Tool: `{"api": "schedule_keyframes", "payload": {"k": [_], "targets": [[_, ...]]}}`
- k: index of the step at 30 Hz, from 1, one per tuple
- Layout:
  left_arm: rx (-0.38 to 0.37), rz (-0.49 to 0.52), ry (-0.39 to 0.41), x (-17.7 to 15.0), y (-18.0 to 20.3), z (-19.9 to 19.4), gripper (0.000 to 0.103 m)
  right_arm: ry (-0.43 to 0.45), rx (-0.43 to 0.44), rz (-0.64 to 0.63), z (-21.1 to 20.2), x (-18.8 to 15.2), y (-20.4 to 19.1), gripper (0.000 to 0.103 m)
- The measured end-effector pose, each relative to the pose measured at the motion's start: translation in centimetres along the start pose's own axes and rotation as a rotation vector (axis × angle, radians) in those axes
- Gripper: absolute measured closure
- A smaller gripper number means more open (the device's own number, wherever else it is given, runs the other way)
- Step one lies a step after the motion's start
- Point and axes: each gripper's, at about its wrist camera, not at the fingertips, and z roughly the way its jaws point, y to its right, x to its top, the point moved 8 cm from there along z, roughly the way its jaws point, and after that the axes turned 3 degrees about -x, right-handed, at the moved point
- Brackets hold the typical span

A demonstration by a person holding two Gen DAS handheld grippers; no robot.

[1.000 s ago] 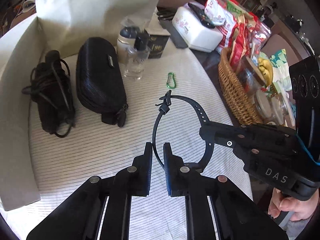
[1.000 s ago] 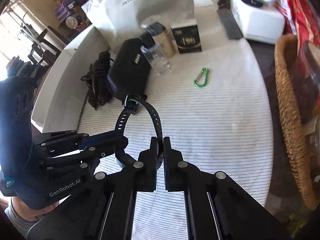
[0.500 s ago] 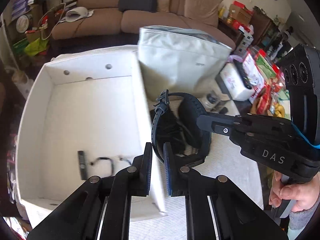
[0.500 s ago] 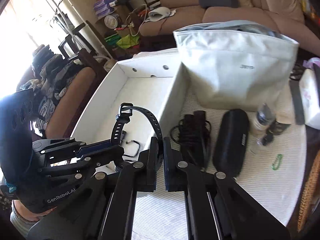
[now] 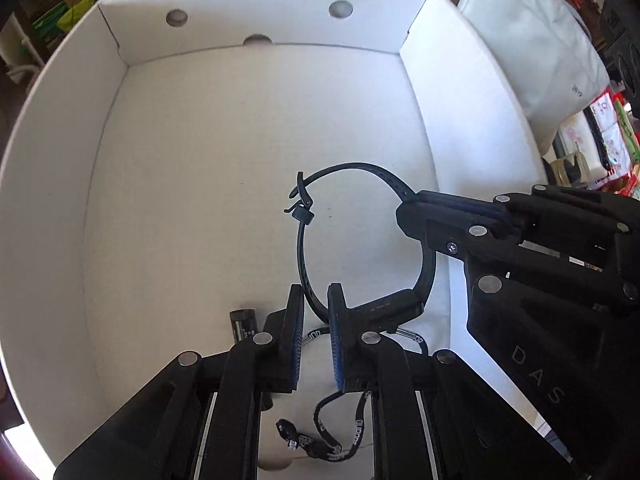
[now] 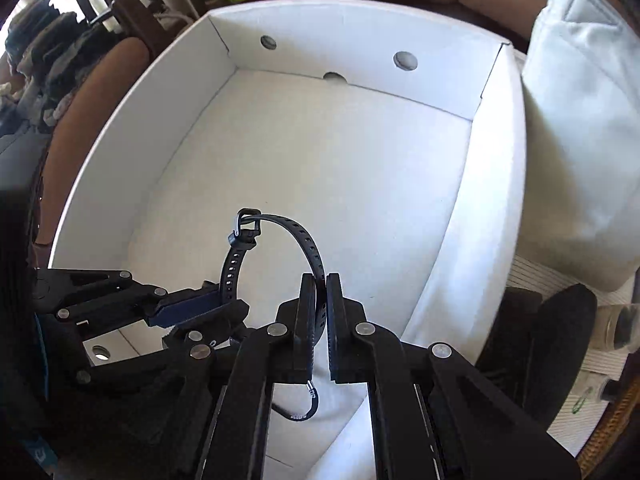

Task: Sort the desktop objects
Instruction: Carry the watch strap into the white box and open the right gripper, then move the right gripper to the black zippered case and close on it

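Note:
A black watch with a buckled strap (image 5: pixel 352 172) hangs between both grippers above the inside of a big white box (image 5: pixel 248 128). My left gripper (image 5: pixel 314 312) is shut on one side of the strap, near the watch body (image 5: pixel 384 306). My right gripper (image 6: pixel 320 292) is shut on the other side of the strap (image 6: pixel 308 248). In the left wrist view the right gripper's fingers (image 5: pixel 452 220) come in from the right. On the box floor lie a small black stick (image 5: pixel 242 322) and a black lanyard (image 5: pixel 340 436).
A white fabric bag (image 6: pixel 580 140) stands right of the box. A black zip case (image 6: pixel 560 340) and a clear bottle (image 6: pixel 616 324) lie on the striped cloth at right. A wicker basket edge (image 6: pixel 612 432) shows at the lower right.
Both grippers have carried the watch left from over the striped cloth to above the inside of the white box, and lower into it. Both grips on the strap are unchanged.

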Motion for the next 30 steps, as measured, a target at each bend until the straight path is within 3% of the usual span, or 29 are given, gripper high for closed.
{"api": "schedule_keyframes", "payload": {"k": [6,7,10,14,18,21,24,26,30], "targets": [[0.029,-0.001,-0.024,0.2,-0.4,1.8,0.091,-0.026,-0.060,-0.027,1.6,0.3,0.0,0.097],[0.034,-0.004,-0.024,0.2,-0.5,1.9,0.087,-0.025,-0.060,-0.026,1.5,0.3,0.0,0.097],[0.026,-0.029,-0.023,-0.2,-0.7,1.5,0.065,-0.015,-0.040,-0.010,1.0,0.0,0.0,0.094],[0.029,-0.035,0.007,-0.6,-0.6,-0.2,0.063,0.030,0.023,0.027,-1.4,-0.6,0.4,0.089],[0.036,-0.031,0.064,-1.1,0.2,-2.7,0.062,0.108,0.082,0.069,-5.4,-1.9,2.5,0.076],[0.004,0.026,0.156,-1.7,3.0,-5.7,0.059,0.174,0.122,0.080,-9.3,-3.3,4.7,0.072],[-0.033,0.102,0.255,-2.3,6.7,-8.6,0.044,0.225,0.105,0.082,-12.7,-5.9,8.0,0.057],[-0.058,0.155,0.313,-2.8,9.5,-10.3,0.025,0.251,0.080,0.091,-14.5,-7.6,10.4,0.052],[-0.115,0.219,0.375,-3.9,14.7,-12.0,0.021,0.295,0.022,0.141,-16.8,-12.2,15.6,0.050]]}}
